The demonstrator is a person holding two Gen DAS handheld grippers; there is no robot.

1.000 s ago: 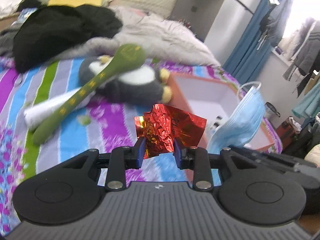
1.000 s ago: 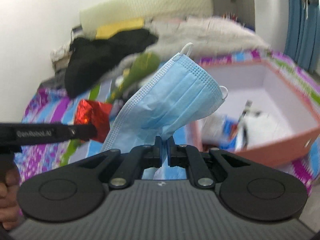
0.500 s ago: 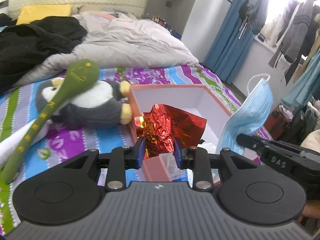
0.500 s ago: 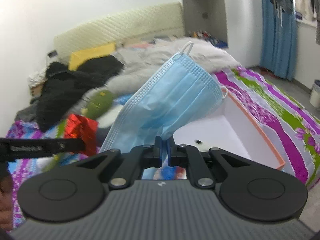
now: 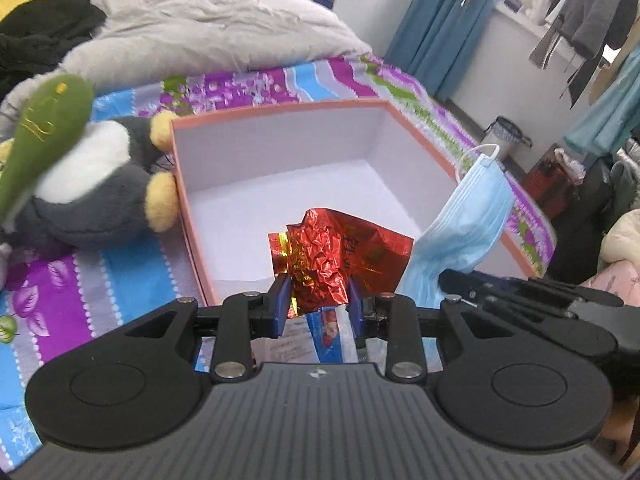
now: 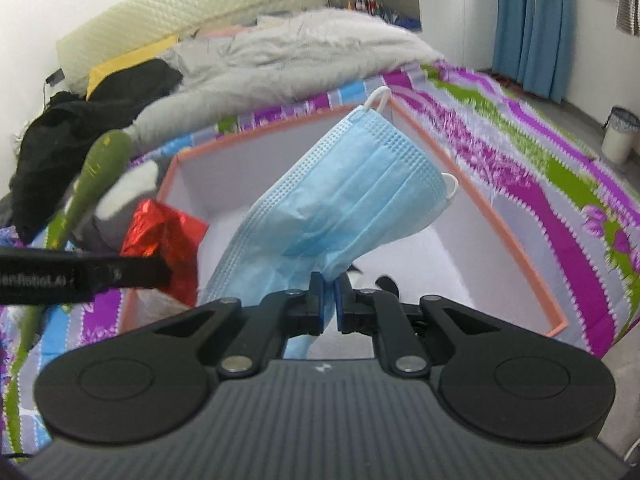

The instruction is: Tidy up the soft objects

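Fingers of your left gripper [image 5: 319,300] clamp the red foil wrapper [image 5: 340,258], your right gripper [image 6: 328,294] pinches the blue mask [image 6: 344,216], both over the lower-centre box [image 5: 280,110], presumably for dropping.

Foil [image 5: 340,258]: crinkled red, gold flecks at its 9 o'clock edge. Mask [image 6: 352,204]: pale blue, pleated, white ear loops. Box [image 5: 178,168]: salmon-orange outside, white inside. Penguin [image 5: 92,196], at box's 9 o'clock: dark grey, white belly, yellow feet. Plush spoon [image 5: 44,128]: olive green, yellow marks. Sheet [image 5: 132,272]: purple, blue, grey, green stripes with leaf print. Finger pads [image 5: 283,304]: blue.
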